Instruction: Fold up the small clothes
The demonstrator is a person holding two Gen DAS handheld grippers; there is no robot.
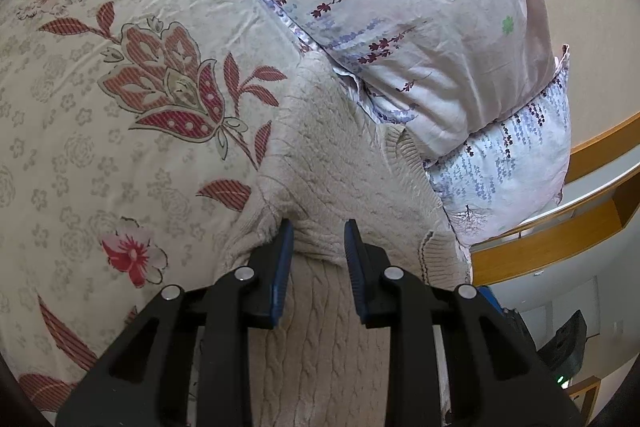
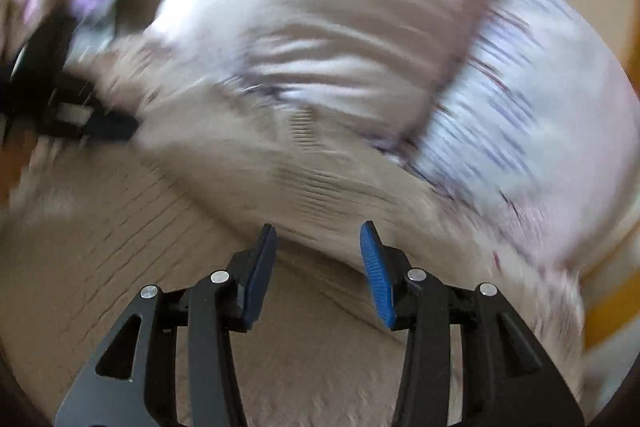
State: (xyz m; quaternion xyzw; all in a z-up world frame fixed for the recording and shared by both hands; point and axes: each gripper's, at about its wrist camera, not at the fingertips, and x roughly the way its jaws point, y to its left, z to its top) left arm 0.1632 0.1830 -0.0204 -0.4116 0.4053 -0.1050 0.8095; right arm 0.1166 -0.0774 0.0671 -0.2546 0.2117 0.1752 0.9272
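Two grippers work one cream knit sweater (image 1: pixel 320 163) on the floral bedspread (image 1: pixel 100 107). At left, the left gripper (image 1: pixel 319 233) pinches a raised fold. Rightward, the right gripper (image 2: pixel 318 239), jaws apart and empty, hovers over sweater running lengthwise toward the pillows (image 1: pixel 400 7).

One cream knitted sweater (image 1: pixel 340 163), two pale floral pillows (image 1: pixel 400 7), one flowered bedsheet (image 1: pixel 100 87), two claws (image 1: pixel 319 227).

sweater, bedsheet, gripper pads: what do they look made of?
Sweater: chunky beige knit, likely wool or acrylic; cable and rib stitches show.
Bedsheet: thin woven printed fabric, probably cotton; fine creases, matte.
Left gripper pads: blue ridged rubber or plastic, on black hard plastic fingers.
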